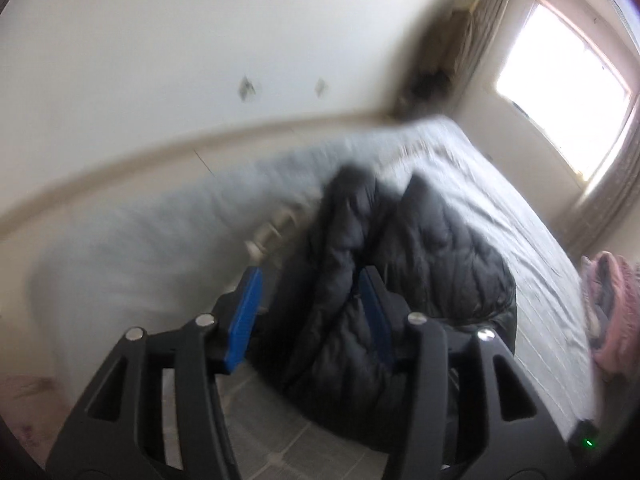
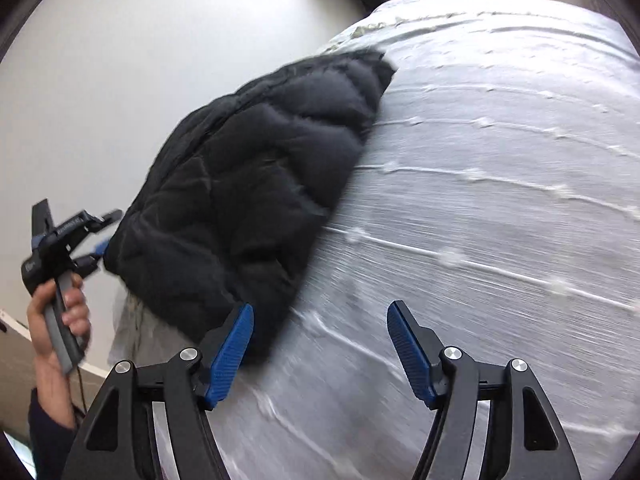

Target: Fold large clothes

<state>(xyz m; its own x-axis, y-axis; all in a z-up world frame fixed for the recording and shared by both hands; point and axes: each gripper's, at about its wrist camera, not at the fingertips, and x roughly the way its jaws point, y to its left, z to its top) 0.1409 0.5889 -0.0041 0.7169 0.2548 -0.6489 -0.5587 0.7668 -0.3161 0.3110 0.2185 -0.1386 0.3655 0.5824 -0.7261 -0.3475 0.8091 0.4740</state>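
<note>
A black quilted puffer jacket [image 2: 248, 176] lies bunched on a bed with a pale grey-blue cover [image 2: 480, 200], near the bed's left edge. It also shows in the left wrist view [image 1: 400, 256]. My left gripper [image 1: 310, 276] is open with its blue pads around a bulging fold of the jacket; the jaws stand wide apart. It also shows in the right wrist view [image 2: 98, 236], at the jacket's left edge, held by a hand. My right gripper [image 2: 320, 320] is open and empty above the bed cover, its left pad just beside the jacket's near edge.
A white wall [image 1: 200, 40] runs along the bed's far side. A bright window [image 1: 560, 88] with curtains is at the right. A pink and grey cloth bundle [image 1: 612, 312] lies on the bed's right side. Both views are motion-blurred.
</note>
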